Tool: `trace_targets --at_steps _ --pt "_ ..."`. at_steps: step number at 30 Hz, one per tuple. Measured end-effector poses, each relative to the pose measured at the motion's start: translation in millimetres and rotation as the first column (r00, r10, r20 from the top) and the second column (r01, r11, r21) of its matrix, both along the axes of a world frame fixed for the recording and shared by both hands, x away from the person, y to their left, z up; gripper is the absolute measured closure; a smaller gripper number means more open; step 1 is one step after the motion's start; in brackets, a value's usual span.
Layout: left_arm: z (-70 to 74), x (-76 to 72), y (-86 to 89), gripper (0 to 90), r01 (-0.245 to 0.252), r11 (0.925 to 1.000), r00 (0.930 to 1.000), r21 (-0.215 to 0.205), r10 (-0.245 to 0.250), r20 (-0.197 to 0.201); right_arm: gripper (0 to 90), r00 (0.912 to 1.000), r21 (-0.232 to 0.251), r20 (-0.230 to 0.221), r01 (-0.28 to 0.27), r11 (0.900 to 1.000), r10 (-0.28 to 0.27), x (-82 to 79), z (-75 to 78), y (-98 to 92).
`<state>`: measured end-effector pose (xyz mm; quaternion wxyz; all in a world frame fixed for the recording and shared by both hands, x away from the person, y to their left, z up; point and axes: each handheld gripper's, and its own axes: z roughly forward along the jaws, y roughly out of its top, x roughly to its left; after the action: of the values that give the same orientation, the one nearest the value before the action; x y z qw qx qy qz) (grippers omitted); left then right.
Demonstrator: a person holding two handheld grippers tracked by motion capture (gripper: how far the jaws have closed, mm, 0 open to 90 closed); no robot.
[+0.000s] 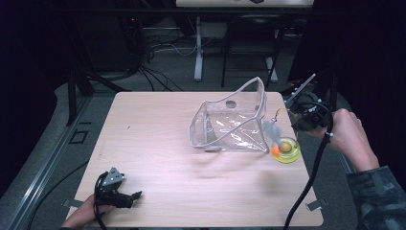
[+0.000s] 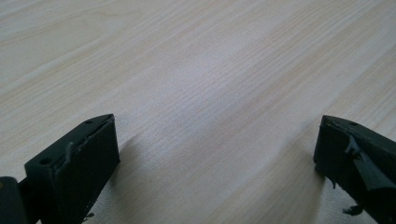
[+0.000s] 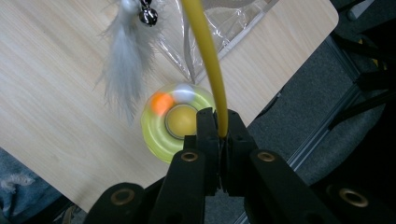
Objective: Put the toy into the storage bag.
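Note:
A yellow round cat toy [image 1: 286,150] sits near the table's right edge, with an orange ball [image 3: 161,101] and a white ball [image 3: 184,93] in its ring [image 3: 156,135]. A thin yellow wand [image 3: 208,51] rises from it, and a white feather [image 3: 123,56] and a small bell [image 3: 148,16] hang from the wand's far end. My right gripper [image 3: 219,123] is shut on the wand just above the toy, and it hovers at the right edge [image 1: 293,112]. My left gripper [image 1: 136,195] rests at the front left, open [image 2: 215,135], with bare wood between its jaws.
A clear plastic pouch [image 1: 230,120] stands open on the wooden table [image 1: 158,143], just left of the toy. Table legs and cables lie on the floor beyond the far edge. The right gripper's black cable [image 1: 311,177] trails along the right side.

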<state>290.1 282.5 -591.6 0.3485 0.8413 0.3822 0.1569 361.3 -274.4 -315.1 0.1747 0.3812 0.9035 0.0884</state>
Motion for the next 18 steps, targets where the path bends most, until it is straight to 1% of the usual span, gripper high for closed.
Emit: trace_targets --at_steps 2,6,9,15,18 --pt "-0.1 -0.1 -0.1 0.0 -0.001 1.0 1.0 -0.002 0.001 -0.001 87.7 1.0 -0.019 -0.005 -0.002 1.0 0.002 2.1 3.2 -0.5" --pt "-0.1 -0.1 -0.1 0.0 -0.002 1.0 1.0 -0.002 0.002 -0.001 87.7 1.0 -0.004 -0.003 0.003 1.0 -0.003 4.4 6.4 -1.3" --pt "-0.1 -0.1 -0.1 0.0 -0.002 1.0 1.0 -0.002 0.002 -0.001 87.7 0.9999 -0.017 -0.012 0.003 1.0 -0.003 7.2 12.3 -2.1" --pt "-0.1 -0.1 -0.1 0.0 -0.002 1.0 1.0 -0.001 0.002 0.0 87.7 1.0 -0.015 -0.003 0.007 1.0 -0.007 8.1 17.1 -1.8" --pt "-0.1 -0.1 -0.1 0.0 -0.002 1.0 1.0 -0.002 0.002 -0.001 87.7 1.0 -0.026 -0.01 0.0 1.0 0.0 8.4 23.4 -1.5"
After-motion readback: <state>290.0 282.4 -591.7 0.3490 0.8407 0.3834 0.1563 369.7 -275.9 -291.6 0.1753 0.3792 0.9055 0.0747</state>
